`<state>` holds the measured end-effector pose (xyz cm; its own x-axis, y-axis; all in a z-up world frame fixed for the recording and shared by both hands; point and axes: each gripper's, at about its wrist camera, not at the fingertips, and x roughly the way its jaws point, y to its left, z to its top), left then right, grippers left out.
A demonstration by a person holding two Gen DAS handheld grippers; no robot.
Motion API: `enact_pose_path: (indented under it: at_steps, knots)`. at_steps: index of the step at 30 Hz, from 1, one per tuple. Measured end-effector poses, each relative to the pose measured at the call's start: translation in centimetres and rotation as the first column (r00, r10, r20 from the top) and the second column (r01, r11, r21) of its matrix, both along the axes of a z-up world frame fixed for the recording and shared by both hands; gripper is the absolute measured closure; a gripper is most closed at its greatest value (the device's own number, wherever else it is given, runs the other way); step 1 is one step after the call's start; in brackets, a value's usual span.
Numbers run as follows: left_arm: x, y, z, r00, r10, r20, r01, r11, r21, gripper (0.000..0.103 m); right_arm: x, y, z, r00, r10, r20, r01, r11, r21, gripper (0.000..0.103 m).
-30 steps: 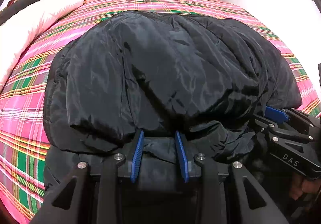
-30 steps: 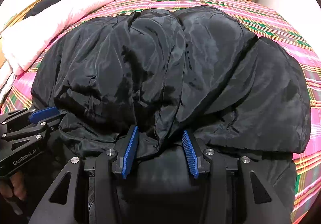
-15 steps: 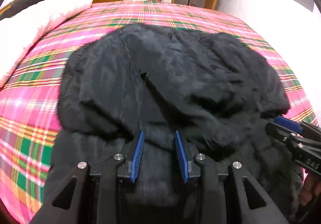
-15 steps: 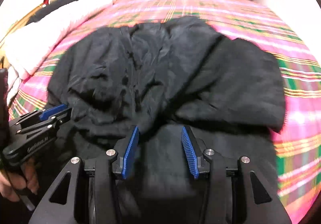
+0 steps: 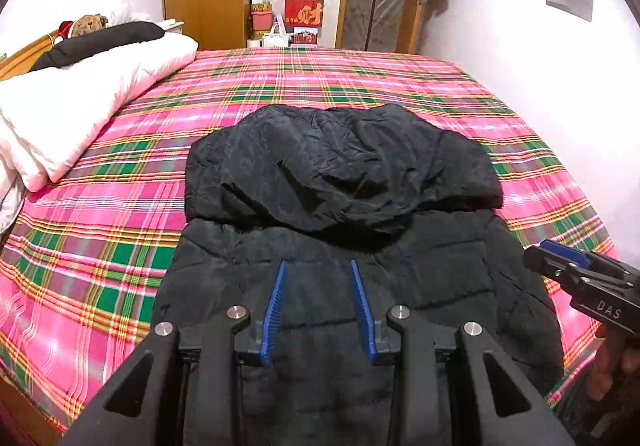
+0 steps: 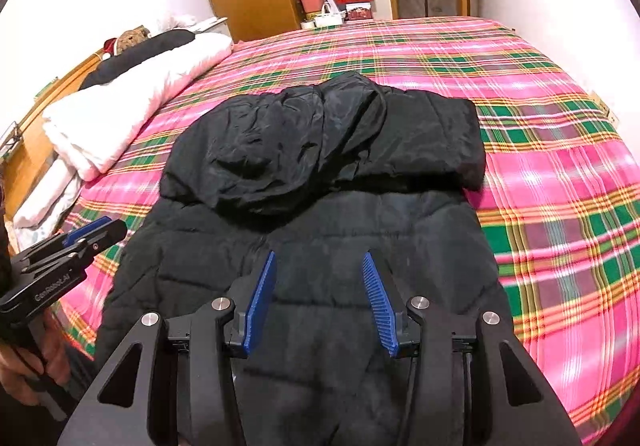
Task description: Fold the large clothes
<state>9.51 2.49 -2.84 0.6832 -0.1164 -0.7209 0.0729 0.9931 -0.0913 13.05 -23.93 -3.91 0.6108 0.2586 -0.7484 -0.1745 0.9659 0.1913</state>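
Left gripper (image 5: pixel 319 300) and right gripper (image 6: pixel 320 296) side by side above near end of black jacket (image 5: pixel 340 182), jaws apart, empty; jacket folded over itself on plaid bed (image 5: pixel 120 206).

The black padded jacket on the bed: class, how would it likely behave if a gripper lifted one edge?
The black padded jacket would probably droop, since its folded top already sags in soft wrinkles. Its quilted bulk suggests it is light for its size. The shiny lining may slip between the open right gripper pads.

Bright, even indoor light, soft shadows, sharp focus, strong fisheye bending with dark corners at the edges
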Motion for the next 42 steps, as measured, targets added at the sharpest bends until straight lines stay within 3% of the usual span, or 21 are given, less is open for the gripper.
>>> enact_pose_path:
  at_steps: [7, 12, 17, 23, 26, 28, 31, 39, 42]
  knots:
    - [-2.5, -0.2, 0.9, 1.000, -0.005, 0.016, 0.004, 1.000, 0.030, 0.069, -2.6, -1.8, -0.3, 0.999, -0.031, -0.013, 0.031, 1.000, 0.003, 0.057]
    - [-3.7, 1.6, -0.6, 1.000, 0.030, -0.004, -0.030, 0.999, 0.041, 0.069, -3.7, -4.3, -1.8, 0.994, -0.101, -0.046, 0.100, 0.995, -0.018, 0.057]
    - [-4.8, 4.4, -2.7, 0.994, 0.102, -0.037, -0.099, 0.993, 0.061, 0.069, -4.7, -6.7, -3.6, 0.981, -0.173, -0.089, 0.170, 0.985, -0.034, 0.048]
    - [-5.2, 7.9, -6.2, 0.973, 0.203, -0.114, -0.194, 0.977, 0.083, 0.063, -5.2, -9.3, -6.3, 0.956, -0.243, -0.164, 0.238, 0.970, -0.047, 0.047]
    - [-5.2, 9.5, -8.0, 0.953, 0.251, -0.167, -0.240, 0.967, 0.082, 0.060, -5.1, -10.3, -7.3, 0.940, -0.280, -0.196, 0.277, 0.960, -0.046, 0.046]
    - [-5.1, 10.7, -8.8, 0.934, 0.294, -0.202, -0.284, 0.956, 0.079, 0.059, -5.1, -10.7, -7.8, 0.931, -0.298, -0.211, 0.295, 0.954, -0.047, 0.039]
    - [-5.3, 11.6, -9.1, 0.920, 0.333, -0.209, -0.326, 0.943, 0.067, 0.054, -5.2, -11.1, -8.2, 0.920, -0.329, -0.211, 0.321, 0.944, -0.071, 0.039]
    - [-4.6, 11.5, -11.4, 0.907, 0.305, -0.290, -0.301, 0.952, 0.061, 0.050, -4.9, -11.4, -10.7, 0.890, -0.340, -0.304, 0.330, 0.940, -0.085, 0.039]
    - [-4.6, 11.2, -12.1, 0.903, 0.292, -0.316, -0.295, 0.955, 0.040, 0.044, -4.9, -11.0, -11.3, 0.887, -0.328, -0.324, 0.309, 0.945, -0.111, 0.036]
